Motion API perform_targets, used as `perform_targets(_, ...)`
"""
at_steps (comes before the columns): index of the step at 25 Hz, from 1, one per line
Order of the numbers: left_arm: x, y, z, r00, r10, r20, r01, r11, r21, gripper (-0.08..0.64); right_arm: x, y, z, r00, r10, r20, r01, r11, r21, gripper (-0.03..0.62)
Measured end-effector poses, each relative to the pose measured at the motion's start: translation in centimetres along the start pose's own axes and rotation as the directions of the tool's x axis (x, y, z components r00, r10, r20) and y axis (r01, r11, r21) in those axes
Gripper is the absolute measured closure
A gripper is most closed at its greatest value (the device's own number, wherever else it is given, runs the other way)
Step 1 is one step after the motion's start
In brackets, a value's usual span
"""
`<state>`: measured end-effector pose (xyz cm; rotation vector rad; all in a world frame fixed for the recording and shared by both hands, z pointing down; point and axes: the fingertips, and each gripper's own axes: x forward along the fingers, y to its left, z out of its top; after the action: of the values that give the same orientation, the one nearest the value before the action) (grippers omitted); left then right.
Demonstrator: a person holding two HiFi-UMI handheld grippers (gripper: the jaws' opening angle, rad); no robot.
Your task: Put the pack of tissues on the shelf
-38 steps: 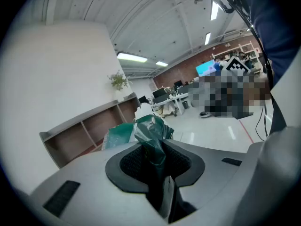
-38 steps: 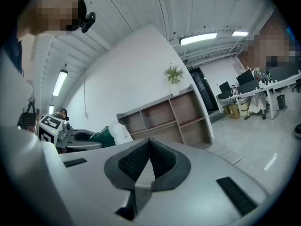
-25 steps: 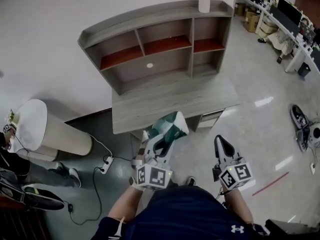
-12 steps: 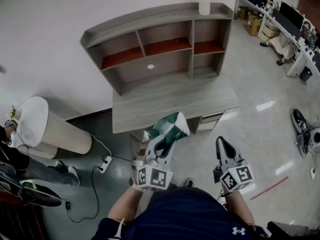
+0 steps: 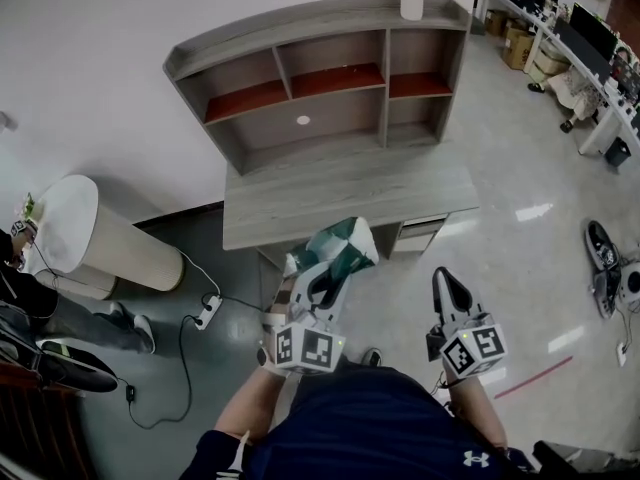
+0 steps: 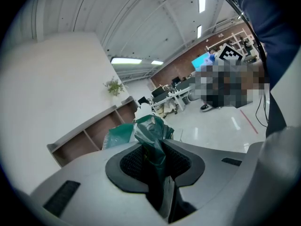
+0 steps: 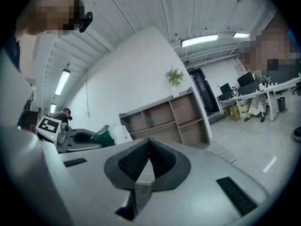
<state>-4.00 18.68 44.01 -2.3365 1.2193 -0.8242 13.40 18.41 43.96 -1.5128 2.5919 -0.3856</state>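
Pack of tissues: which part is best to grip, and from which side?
Grip the pack of tissues by the gathered near end of its green wrapper, coming from the person's side along its length, as the left gripper holds it. There the film bunches thin between the fingers; the body looks wider.

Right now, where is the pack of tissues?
In the head view, the pack of tissues sits near centre, pinched in the left gripper, at the desk's near edge.
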Motion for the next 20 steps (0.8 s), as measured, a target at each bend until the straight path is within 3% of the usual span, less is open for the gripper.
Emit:
perform_targets(10,1.2,0.4,0.0,1.0,0.002,-0.015,-0.002,1.0,0.0,0.459,1.0,-1.3,0.0,1.0,-0.002,-0.005,0.002,1.0,0.011,0.581)
perform_targets(20,5.3,4.2,-1.8,0.999,-0.036,-0.007,0.036,0.999,0.015,0.459,5.8,-2.5,0.0,0.999,-0.044,-0.01,0.045,0.999,0.025,0.581)
